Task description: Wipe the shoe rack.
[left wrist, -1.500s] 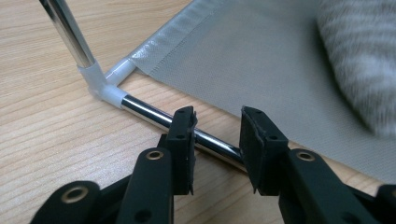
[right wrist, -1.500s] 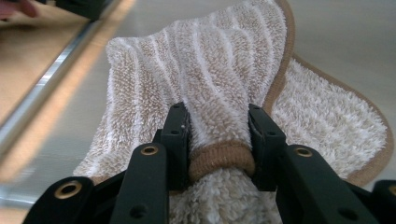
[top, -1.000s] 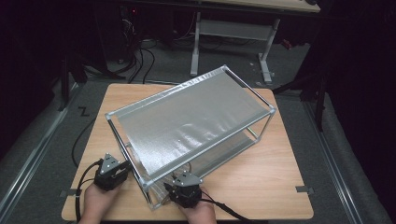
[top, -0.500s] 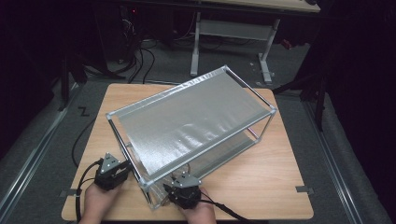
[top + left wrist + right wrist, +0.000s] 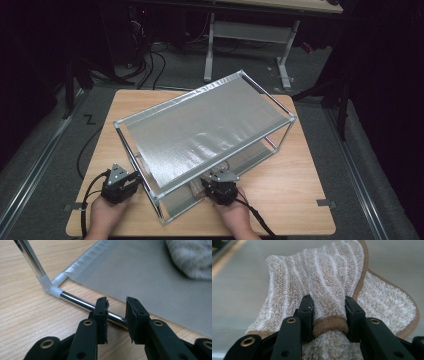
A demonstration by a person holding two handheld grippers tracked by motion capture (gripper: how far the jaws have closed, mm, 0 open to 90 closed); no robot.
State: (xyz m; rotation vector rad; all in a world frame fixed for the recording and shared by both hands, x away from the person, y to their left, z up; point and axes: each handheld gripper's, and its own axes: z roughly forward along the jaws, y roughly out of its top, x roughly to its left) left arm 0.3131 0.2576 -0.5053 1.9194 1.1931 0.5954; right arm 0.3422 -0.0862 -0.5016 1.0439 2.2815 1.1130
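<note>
The right claw [image 5: 329,312] was pinching a bunched fold of the striped beige towel [image 5: 327,280], its pads pressed on either side of the brown-bound edge. Gripping the hem, rather than the loose pile, likely gave a firm hold for drawing the cloth along. The towel lay on the lower grey fabric shelf [image 5: 237,297] of the rack [image 5: 200,132]. From the claw it fanned away toward twelve o'clock in the right gripper view, stripes and long axis running straight off from the jaws, one lobe spilling toward three o'clock.

The left claw [image 5: 117,315] stood spread, its jaws having just been opening. They straddled the chrome bottom rail [image 5: 80,303] without pressing on it. That looked like a steadying hold on the frame being let go. The rail ran from a white corner joint [image 5: 51,286] at ten o'clock down toward the jaws.

In the high view the rack sat skewed on the wooden surface [image 5: 300,200], its long side running from seven toward one o'clock, with both hands at its near end.
</note>
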